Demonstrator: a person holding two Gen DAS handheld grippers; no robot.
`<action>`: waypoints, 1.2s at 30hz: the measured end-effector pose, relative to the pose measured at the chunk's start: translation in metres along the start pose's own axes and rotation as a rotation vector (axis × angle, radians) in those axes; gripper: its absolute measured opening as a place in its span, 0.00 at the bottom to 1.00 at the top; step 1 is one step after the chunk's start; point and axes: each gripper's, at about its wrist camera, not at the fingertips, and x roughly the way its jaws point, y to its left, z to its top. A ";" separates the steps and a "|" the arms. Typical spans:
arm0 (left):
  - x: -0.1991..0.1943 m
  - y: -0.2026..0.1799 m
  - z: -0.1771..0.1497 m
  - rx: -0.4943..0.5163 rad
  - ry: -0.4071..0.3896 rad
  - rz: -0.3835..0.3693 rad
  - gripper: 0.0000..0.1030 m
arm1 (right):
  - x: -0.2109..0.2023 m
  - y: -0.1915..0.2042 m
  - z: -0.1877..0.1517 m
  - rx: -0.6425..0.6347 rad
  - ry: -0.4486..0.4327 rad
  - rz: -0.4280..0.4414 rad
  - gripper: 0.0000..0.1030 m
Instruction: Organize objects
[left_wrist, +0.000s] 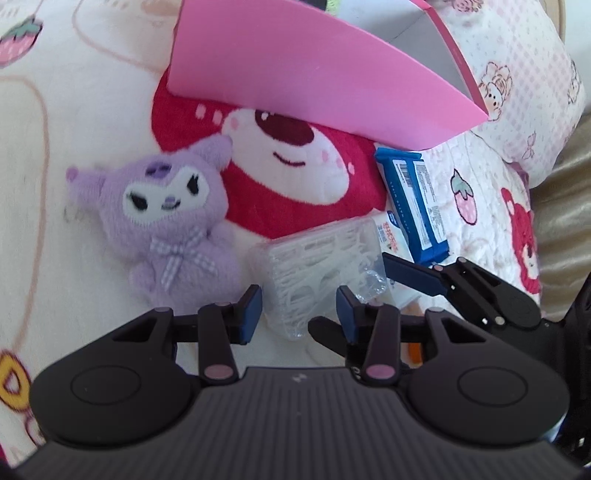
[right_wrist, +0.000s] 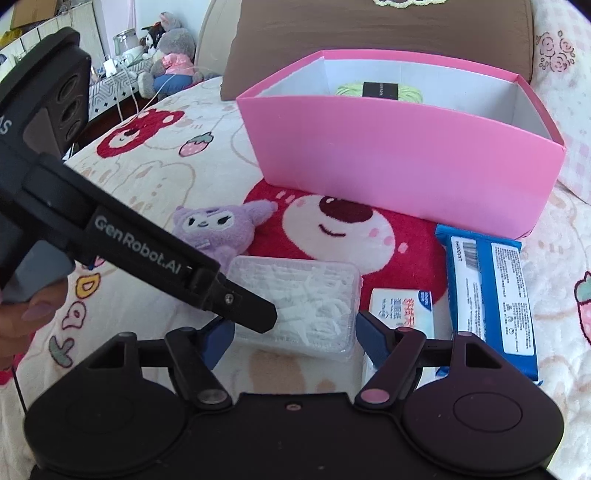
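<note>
A clear, hard plastic box (right_wrist: 295, 306) packed with white floss picks lies flat on a fluffy cartoon-print blanket (right_wrist: 155, 184), in front of a smooth pink cardboard box (right_wrist: 402, 173). In the right wrist view its long axis runs left to right, across the line of the fingers. The right gripper (right_wrist: 293, 339) is spread, one blue pad at each short end; whether they touch is unclear. The left gripper (left_wrist: 299, 314) stands partly spread around one corner, with no clear pinch. A fuzzy purple plush toy (left_wrist: 166, 221) and a glossy blue packet (left_wrist: 413, 206) lie beside it.
</note>
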 end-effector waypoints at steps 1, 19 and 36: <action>-0.002 0.004 -0.003 -0.022 0.005 -0.017 0.40 | -0.002 0.002 -0.001 -0.005 0.008 0.001 0.75; 0.006 0.010 -0.008 -0.016 -0.011 -0.024 0.42 | 0.015 -0.008 -0.007 0.080 0.033 0.093 0.90; 0.004 0.005 -0.018 0.034 -0.080 -0.019 0.44 | 0.030 0.018 -0.012 -0.033 0.039 -0.056 0.93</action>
